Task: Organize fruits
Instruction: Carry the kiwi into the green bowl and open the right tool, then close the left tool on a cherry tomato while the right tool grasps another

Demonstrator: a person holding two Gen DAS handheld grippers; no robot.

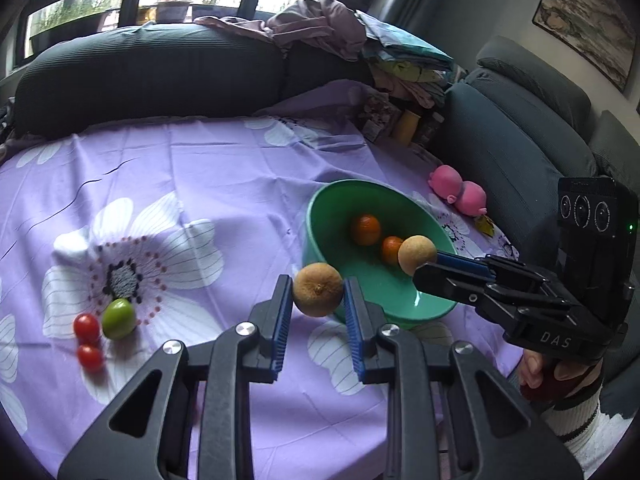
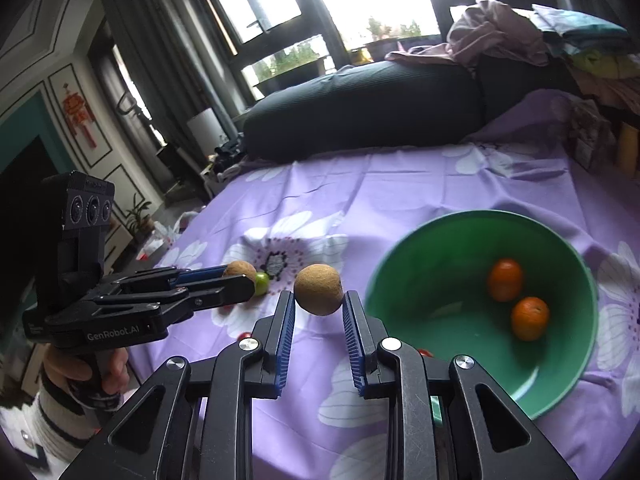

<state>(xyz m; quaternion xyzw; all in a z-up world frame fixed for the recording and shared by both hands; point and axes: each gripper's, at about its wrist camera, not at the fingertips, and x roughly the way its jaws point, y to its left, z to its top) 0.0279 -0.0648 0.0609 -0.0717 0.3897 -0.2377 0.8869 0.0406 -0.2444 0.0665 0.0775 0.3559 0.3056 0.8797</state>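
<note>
Purple flowered cloth (image 1: 224,168) covers the worktop. Each gripper, left (image 1: 318,294) and right (image 2: 318,294), clenches a brown fruit beside the green bowl (image 1: 320,204). Releasing early could roll one off.

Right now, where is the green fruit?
In the left wrist view, the green fruit lies low on the left of the purple cloth, beside two red tomatoes.
</note>
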